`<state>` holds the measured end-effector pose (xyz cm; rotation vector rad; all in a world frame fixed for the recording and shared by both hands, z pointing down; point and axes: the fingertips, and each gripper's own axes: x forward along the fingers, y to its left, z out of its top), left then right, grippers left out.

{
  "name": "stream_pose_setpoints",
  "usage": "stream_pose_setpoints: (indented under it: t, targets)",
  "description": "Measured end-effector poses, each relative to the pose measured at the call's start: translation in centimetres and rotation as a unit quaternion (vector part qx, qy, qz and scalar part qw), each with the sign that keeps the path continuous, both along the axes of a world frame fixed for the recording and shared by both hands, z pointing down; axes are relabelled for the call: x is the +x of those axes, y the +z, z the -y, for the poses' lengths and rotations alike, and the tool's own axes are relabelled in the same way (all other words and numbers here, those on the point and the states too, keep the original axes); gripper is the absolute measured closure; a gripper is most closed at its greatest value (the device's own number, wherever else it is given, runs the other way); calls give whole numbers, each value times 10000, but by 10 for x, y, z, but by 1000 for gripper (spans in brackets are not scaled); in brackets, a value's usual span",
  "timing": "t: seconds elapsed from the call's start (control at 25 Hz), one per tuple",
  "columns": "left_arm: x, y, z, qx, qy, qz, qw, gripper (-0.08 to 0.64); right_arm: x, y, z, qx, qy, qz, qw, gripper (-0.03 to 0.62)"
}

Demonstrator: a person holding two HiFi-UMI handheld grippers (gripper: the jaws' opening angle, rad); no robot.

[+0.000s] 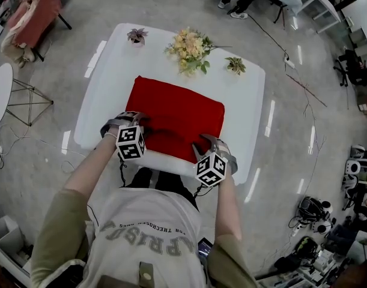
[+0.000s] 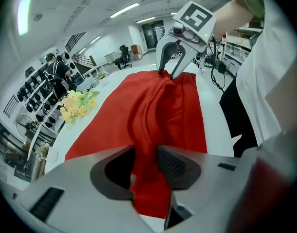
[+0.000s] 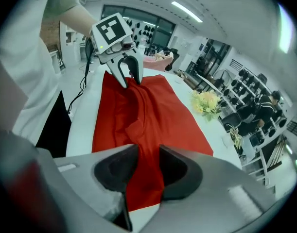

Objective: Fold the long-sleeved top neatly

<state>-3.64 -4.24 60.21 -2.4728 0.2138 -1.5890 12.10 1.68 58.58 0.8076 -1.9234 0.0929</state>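
Observation:
A red long-sleeved top (image 1: 177, 113) lies as a wide rectangle on the white table (image 1: 249, 101), bunched into a raised ridge along its near edge. At that edge's left end my left gripper (image 1: 135, 120) is shut on the cloth; in the left gripper view a fold of the top (image 2: 153, 110) runs between the jaws of the left gripper (image 2: 146, 161). My right gripper (image 1: 207, 141) pinches the near right end, and red cloth (image 3: 153, 115) fills the gap of the right gripper (image 3: 148, 164). Each gripper view shows the other gripper across the ridge, the right gripper (image 2: 170, 72) and the left gripper (image 3: 126, 74).
A bunch of yellow flowers (image 1: 189, 50) and two small potted plants (image 1: 137, 36) (image 1: 235, 65) stand along the table's far edge. The person stands against the near edge. A chair draped with cloth (image 1: 33, 11) and a round white side table (image 1: 0, 92) are at the left.

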Motion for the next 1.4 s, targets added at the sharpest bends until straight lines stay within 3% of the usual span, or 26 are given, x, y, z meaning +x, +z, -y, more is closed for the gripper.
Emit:
stream_pose_setpoints:
  t: [0.08,0.16,0.24,0.44,0.6,0.68,0.76,0.84,0.88,0.92,1.04,1.12,1.2,1.4]
  targets:
    - [1,-4,5,262,28,-42,9996,444,2,0,3,78,-95,-103,9999,572]
    - [2,-20,9,577,-3,-260,9980,504,4,-12,3,213,-48,34,9998,574]
    - [0,-39,3,660,15,-493,9966,512,2,-32,-3,344,-24,278,9990,577]
    - [-13,-64,-33,549,191,-742,9955,515,-7,-61,-41,286,-142,593,9977,585]
    - [-24,-36,-67,109,205,-633,9977,514,-5,-37,-65,-67,4,533,9986,591]
    - [-24,-23,-72,34,150,-621,9980,514,-3,-30,-62,2,218,525,9984,591]
    - [-21,-22,-70,-2,6,-710,9975,514,-3,-27,-58,89,239,477,9985,576]
    - [-17,-29,-65,-99,-175,-878,9959,514,-12,-23,-56,-108,101,612,9980,543]
    - [-15,-33,-63,-143,-245,-947,9951,515,-19,-22,-56,-270,19,729,9970,442]
    - [-15,-37,-61,-171,-292,-992,9945,514,-27,-20,-55,-390,-73,808,9959,402]
    - [-15,-43,-57,-170,-318,-1032,9940,515,-44,-9,-47,-322,-457,474,9973,402]
    - [-16,-48,-56,-113,-281,-1044,9941,515,-42,4,-41,-164,-760,-125,9969,431]
    - [-17,-55,-55,-43,-173,-1042,9944,515,-36,2,-39,-117,-870,-286,9957,583]
    - [-20,-66,-76,-168,396,-903,9950,515,-24,-40,-63,-431,-815,183,9956,584]
